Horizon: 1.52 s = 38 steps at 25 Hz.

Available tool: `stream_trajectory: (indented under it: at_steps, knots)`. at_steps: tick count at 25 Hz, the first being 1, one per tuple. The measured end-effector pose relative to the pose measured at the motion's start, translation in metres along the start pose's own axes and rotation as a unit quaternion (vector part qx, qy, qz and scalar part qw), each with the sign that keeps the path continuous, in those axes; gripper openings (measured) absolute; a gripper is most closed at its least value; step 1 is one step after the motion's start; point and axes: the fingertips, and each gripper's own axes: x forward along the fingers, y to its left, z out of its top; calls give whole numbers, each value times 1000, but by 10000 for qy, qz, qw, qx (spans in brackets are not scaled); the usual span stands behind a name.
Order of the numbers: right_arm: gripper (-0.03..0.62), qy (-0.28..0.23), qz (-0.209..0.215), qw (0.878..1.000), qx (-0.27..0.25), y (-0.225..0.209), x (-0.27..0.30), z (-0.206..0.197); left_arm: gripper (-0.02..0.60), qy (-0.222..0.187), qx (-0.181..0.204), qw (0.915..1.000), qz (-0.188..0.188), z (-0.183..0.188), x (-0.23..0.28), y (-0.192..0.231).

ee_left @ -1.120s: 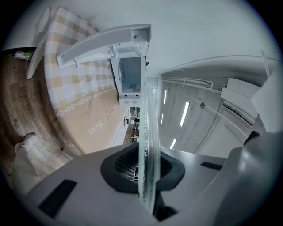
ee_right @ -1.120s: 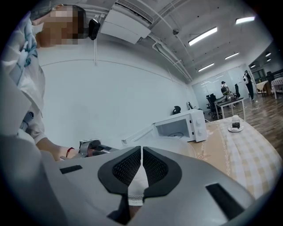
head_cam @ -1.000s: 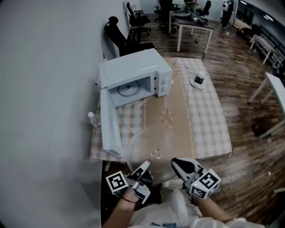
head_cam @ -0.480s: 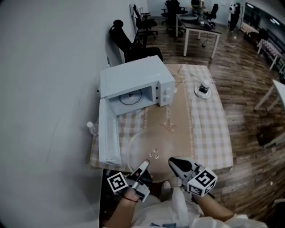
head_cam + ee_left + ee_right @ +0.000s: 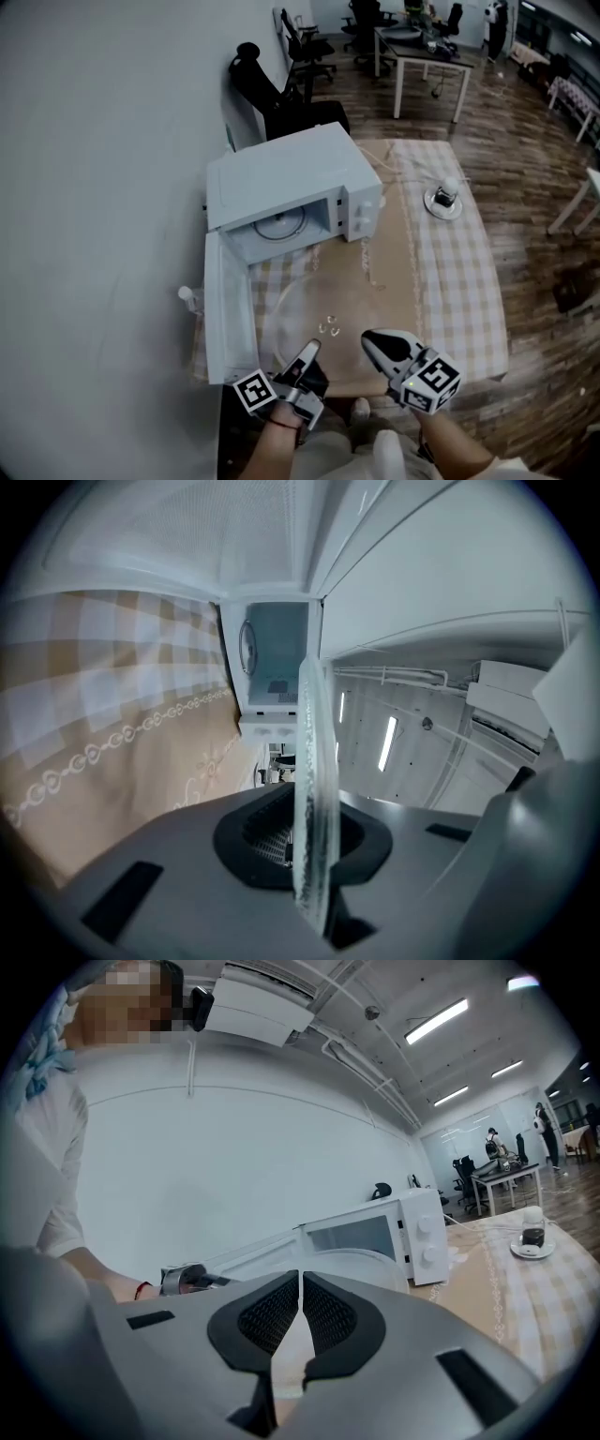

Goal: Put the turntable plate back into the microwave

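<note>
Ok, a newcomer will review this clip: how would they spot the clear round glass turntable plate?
Start at the white microwave on the checked beige tablecloth, its door swung open. Just right of that door, over the cloth's near edge, is the clear round glass turntable plate, its rim clamped in the left gripper. It alone is a flat see-through disc.

Left gripper [image 5: 311, 346] clamped on the plate [image 5: 313, 761] rim, right gripper [image 5: 368, 337] closed beside the plate, both pointing roughly level
</note>
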Motion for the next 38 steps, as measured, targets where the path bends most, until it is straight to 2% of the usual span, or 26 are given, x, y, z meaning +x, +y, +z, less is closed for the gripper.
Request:
stream_trajectory:
  at_steps: [5, 11, 21, 38]
  knots:
    - [35, -52, -241, 9997, 85, -32, 31, -9, 12, -266, -51, 9996, 55, 27, 18, 23]
    - [35, 16, -326, 9994, 86, -57, 49, -21, 12, -545, 69, 9983, 187, 37, 27, 41]
    - [35, -96, -470, 9986, 238, -66, 60, -24, 12, -300, 233, 9991, 169, 52, 38, 45]
    - [35, -165, -810, 9965, 145, -99, 93, -23, 12, -234, 29, 9997, 3, 84, 68, 72]
